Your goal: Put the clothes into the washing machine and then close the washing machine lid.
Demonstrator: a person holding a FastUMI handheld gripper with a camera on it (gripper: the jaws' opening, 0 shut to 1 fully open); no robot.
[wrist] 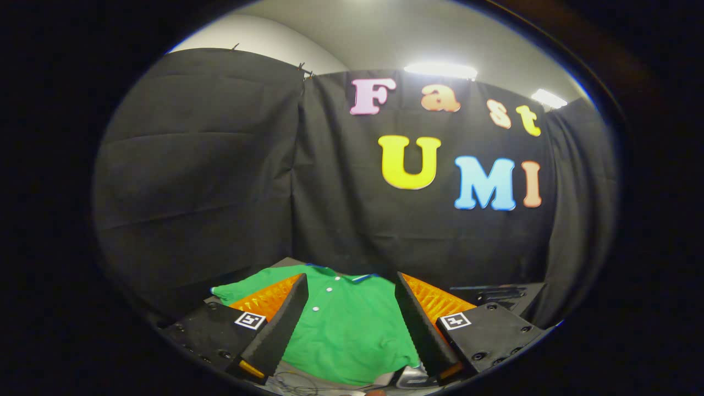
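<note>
A green polo shirt (352, 330) is seen spread flat on a pale surface (308, 379), just ahead of and between the fingers of the gripper (350, 291). The shirt's long axis runs from near to far: the collar, edged in blue, points away toward the far wall, and the hem lies nearest. A row of white buttons (322, 298) is visible down the front placket, below the collar. One short sleeve is stretched out to the left, partly hidden behind the left finger.

The gripper's jaws are held wide apart, with nothing gripped between them; the shirt is seen through the gap, not touched by either finger as far as can be told.

Beyond the shirt, black cloth (220, 181) is hung as the booth's wall. A dark object (498, 294) lies to the far right of the shirt, too unclear to identify. Ceiling lights (440, 70) are seen above.
</note>
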